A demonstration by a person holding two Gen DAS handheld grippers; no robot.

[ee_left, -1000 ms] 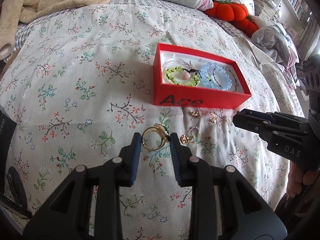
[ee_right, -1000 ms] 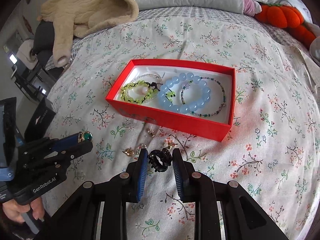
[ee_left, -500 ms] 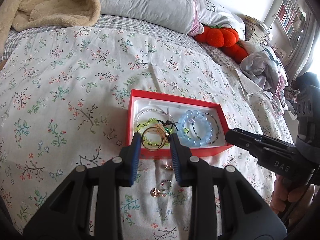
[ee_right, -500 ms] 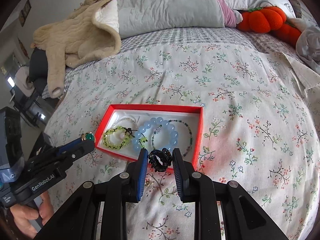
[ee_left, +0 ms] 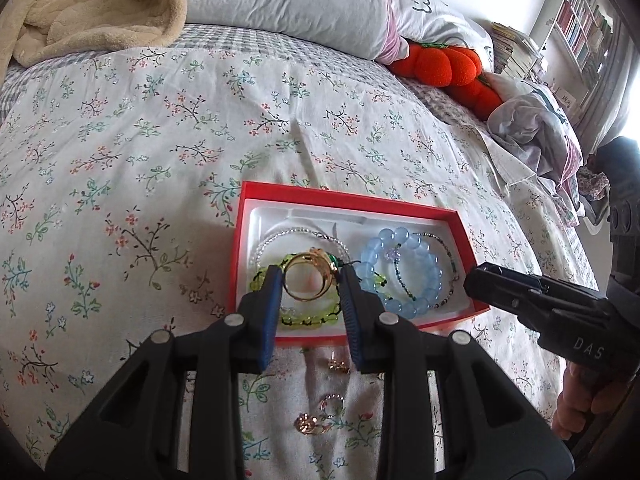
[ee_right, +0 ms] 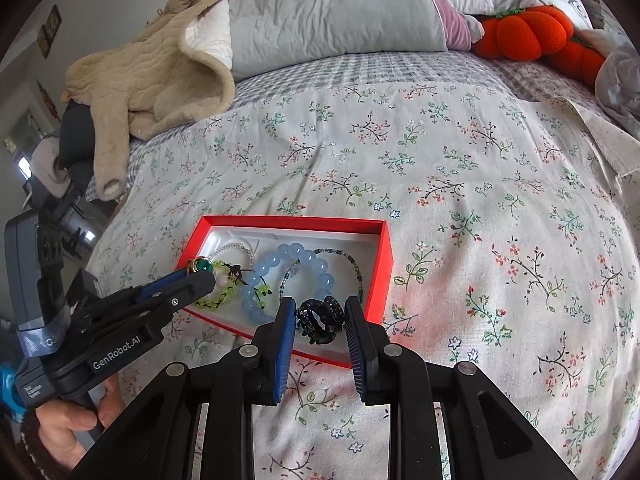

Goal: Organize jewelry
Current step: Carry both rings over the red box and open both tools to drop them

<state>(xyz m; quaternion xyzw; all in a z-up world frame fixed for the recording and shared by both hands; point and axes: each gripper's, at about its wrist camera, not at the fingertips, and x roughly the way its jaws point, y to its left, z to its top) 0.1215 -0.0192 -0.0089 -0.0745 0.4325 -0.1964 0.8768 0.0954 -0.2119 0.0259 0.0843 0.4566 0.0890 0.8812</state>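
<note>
Both wrist views look steeply down, sharing the red box (ee_left: pixel 352 200).

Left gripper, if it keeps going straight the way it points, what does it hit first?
Probably the yellow-green beaded bracelet inside the red box, right beyond the gold ring held in its jaws; depth is hard to judge.

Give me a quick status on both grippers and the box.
Left gripper shut on gold ring. Right gripper shut on black beaded ring. Both above red cardboard box; nothing blocking.
</note>
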